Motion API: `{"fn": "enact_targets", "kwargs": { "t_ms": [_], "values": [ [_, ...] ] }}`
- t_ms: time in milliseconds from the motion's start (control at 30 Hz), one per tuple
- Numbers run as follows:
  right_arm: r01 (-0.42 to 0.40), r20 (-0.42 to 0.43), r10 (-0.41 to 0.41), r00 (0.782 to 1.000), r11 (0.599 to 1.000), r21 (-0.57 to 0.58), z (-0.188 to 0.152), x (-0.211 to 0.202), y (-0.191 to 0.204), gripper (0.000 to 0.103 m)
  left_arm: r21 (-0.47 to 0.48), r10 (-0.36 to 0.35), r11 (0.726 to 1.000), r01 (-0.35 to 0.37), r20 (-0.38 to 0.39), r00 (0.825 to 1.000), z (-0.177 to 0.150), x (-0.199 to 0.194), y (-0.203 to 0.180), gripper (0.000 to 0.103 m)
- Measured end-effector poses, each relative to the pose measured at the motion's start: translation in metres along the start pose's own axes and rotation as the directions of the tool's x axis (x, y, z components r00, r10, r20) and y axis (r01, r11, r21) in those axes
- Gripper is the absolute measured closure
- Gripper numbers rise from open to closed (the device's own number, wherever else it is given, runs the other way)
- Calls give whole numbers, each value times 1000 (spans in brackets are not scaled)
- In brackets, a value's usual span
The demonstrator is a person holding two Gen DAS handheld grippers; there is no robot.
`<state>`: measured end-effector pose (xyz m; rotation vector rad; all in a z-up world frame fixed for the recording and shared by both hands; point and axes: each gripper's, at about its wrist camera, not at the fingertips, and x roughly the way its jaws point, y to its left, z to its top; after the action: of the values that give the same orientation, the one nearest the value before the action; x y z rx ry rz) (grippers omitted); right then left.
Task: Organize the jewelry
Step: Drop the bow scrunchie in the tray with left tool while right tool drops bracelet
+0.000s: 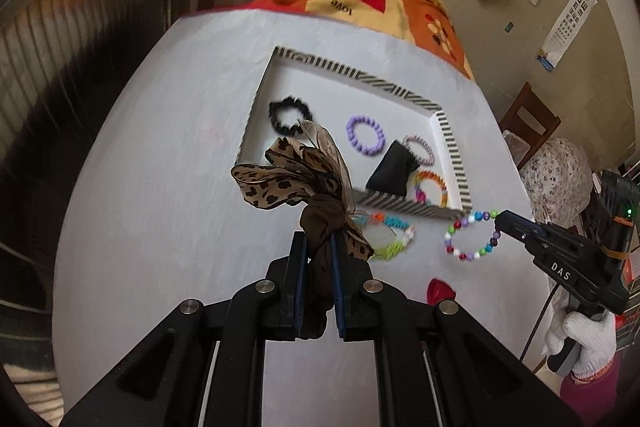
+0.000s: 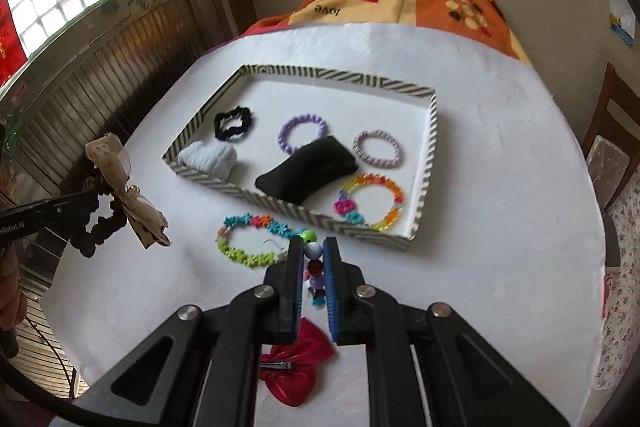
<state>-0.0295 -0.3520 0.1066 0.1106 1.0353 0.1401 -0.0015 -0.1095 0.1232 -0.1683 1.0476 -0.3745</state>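
Both hands are loaded. The left gripper [image 1: 318,255] is clenched on the brown scrunchie [image 1: 320,223], its leopard bow [image 1: 280,183] flopping toward the upper left of the left wrist view, clear of the table [image 1: 160,227]. The right gripper [image 2: 313,263] is clamped on the bead bracelet [image 2: 313,269], beads stacked in a line between the fingers [image 2: 294,267]; in the left view that ring hangs from its tip at right centre, off the table.

The striped tray [image 2: 340,75] lies straight ahead of both, upper centre in each view, its near wall just beyond the right fingertips. Inside sit a black scrunchie [image 2: 234,123], purple bracelet [image 2: 303,131], black pouch [image 2: 308,167] and more. The open floor is the far half, so I judge both loads must clear the near wall. The right hand looks nearer. A teal-green bracelet [image 2: 250,241] and red bow [image 2: 296,367] wait on the table
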Motion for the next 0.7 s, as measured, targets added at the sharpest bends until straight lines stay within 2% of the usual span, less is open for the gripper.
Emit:
{"fn": "enact_targets", "kwargs": {
  "t_ms": [333,700],
  "values": [
    [15,4,-15,1000,1000,-17,25,6,-8,93,42,6,999,-7,24,1000,45,22,-18,103],
    [17,0,-17,1000,1000,-17,61,27,-17,93,62,22,998,-24,33,999,97,50,-21,103]
  ]
}}
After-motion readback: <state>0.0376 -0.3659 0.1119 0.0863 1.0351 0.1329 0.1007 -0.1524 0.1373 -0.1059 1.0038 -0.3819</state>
